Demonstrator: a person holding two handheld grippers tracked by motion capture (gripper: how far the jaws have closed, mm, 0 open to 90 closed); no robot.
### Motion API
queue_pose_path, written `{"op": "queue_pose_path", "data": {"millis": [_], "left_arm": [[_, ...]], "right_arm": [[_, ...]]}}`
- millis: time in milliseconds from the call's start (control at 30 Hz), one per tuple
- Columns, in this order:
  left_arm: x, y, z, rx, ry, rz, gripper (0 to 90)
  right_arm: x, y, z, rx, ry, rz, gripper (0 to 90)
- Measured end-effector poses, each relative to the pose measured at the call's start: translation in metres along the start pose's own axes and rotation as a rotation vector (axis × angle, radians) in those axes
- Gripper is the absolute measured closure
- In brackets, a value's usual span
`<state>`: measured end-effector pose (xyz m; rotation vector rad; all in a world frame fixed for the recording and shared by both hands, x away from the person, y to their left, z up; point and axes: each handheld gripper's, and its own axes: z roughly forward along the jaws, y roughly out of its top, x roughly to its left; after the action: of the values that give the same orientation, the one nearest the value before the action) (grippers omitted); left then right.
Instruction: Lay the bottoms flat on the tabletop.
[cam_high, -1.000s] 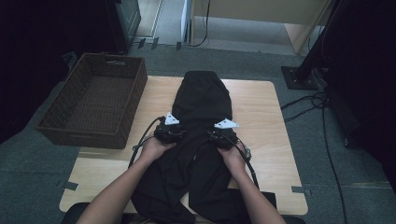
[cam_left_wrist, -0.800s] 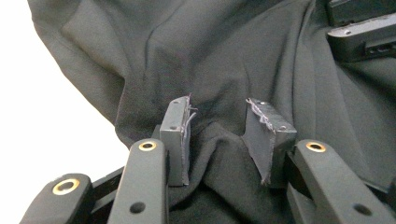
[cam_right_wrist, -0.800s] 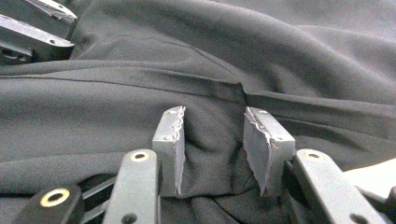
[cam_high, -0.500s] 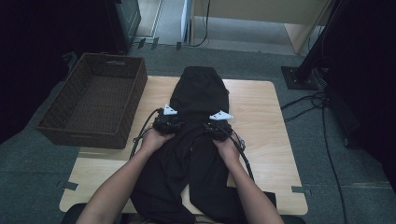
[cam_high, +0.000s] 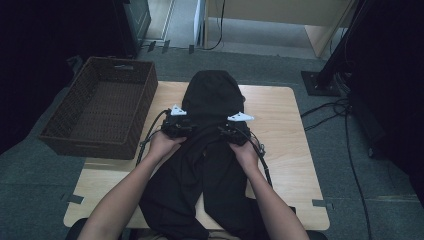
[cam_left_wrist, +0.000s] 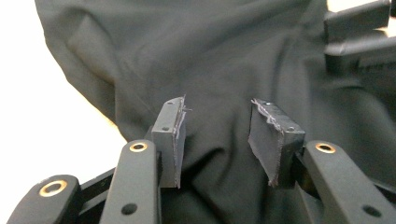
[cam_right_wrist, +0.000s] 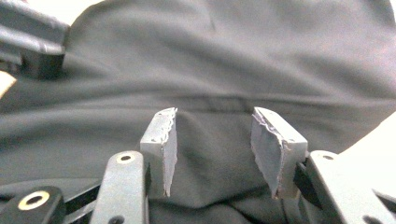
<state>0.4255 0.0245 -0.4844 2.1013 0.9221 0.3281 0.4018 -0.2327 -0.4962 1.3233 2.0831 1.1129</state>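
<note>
Black garment (cam_high: 210, 150) lies lengthwise on the counter (cam_high: 280, 150), its far end bunched. Left hand-held gripper (cam_left_wrist: 217, 140) and right hand-held gripper (cam_right_wrist: 212, 149) hover just above the cloth, jaws parted and just widened, gripping nothing. Wicker basket (cam_high: 100, 112) sits at the counter's left.

Floor: grey carpet (cam_high: 360, 200) all around, dark at 9 o'clock.
Table: light wood table (cam_high: 280, 145) in the middle.
Basket: brown woven basket (cam_high: 100, 112) at 9 o'clock, on the table's edge.
Cables: black cables (cam_high: 350, 130) on the floor at 3 o'clock.
Cupboard: pale wooden cupboard (cam_high: 280, 12) at 12 o'clock.
</note>
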Motion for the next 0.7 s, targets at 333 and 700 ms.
{"op": "queue_pose_path", "data": {"millis": [333,700], "left_arm": [[-0.029,-0.033,-0.038,0.044,-0.068,0.066,53.8],[-0.03,-0.061,-0.036,0.065,-0.083,0.042,54.8]], "right_arm": [[0.023,-0.025,-0.045,0.025,0.032,-0.087,51.8],[0.031,-0.061,-0.051,0.078,0.027,-0.103,50.1]]}}
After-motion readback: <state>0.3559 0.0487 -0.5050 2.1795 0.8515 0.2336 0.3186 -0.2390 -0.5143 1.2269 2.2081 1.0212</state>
